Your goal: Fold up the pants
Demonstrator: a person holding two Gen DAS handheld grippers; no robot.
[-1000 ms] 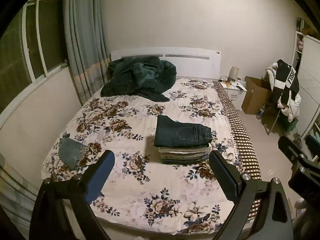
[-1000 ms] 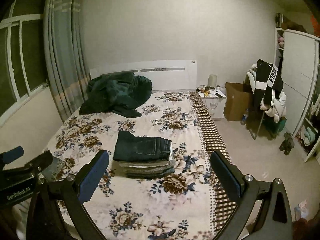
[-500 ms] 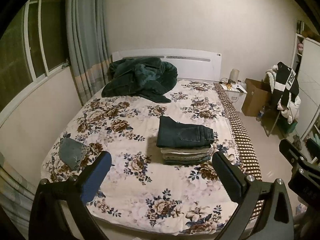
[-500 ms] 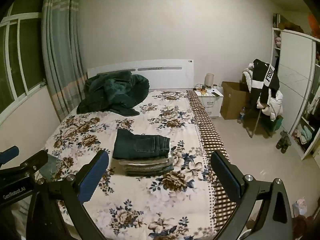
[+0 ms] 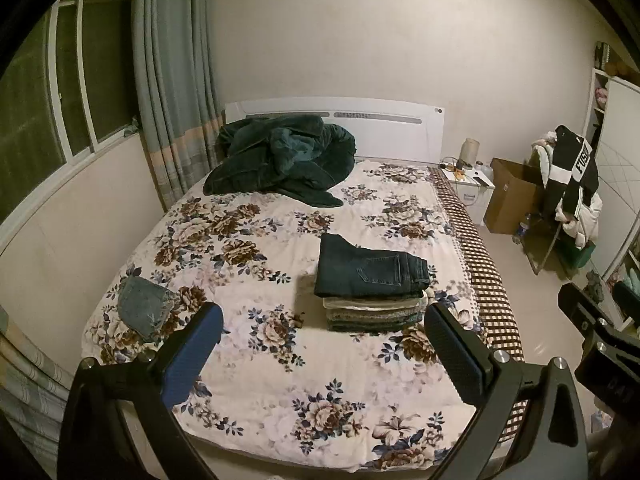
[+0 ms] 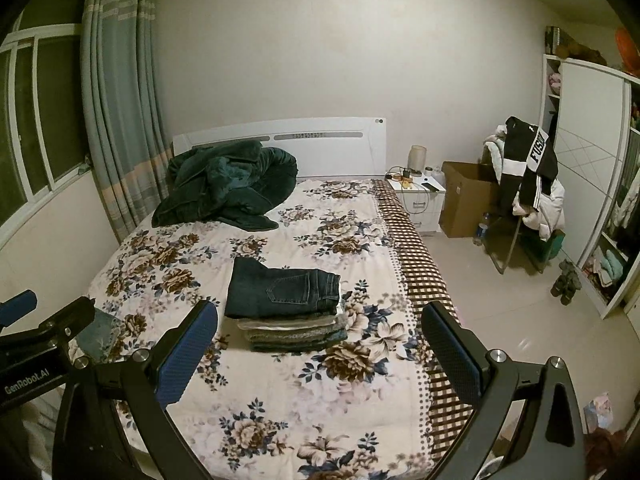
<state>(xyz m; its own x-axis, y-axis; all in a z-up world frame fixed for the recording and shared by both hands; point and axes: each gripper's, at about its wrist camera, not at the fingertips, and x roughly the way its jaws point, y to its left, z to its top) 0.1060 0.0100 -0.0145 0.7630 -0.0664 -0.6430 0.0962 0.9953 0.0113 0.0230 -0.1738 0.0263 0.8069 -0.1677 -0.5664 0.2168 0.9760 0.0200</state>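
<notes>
A stack of folded pants (image 5: 374,304) sits on the floral bed (image 5: 280,392), with dark blue jeans (image 5: 368,270) on top; the same jeans show in the right wrist view (image 6: 280,288). A small light-blue denim piece (image 5: 144,306) lies near the bed's left edge. My left gripper (image 5: 324,344) is open and empty, held back above the foot of the bed. My right gripper (image 6: 320,344) is open and empty too, at the same distance. Neither touches the stack.
A dark green blanket (image 5: 280,160) is heaped by the headboard. A curtain (image 5: 172,80) and window are on the left. A nightstand (image 6: 420,196), a cardboard box (image 6: 464,196) and a chair with clothes (image 6: 528,184) stand right of the bed, by a wardrobe (image 6: 592,168).
Both grippers have drawn back and risen a little from the bed, so the stack looks smaller and farther. Both stay open and empty.
</notes>
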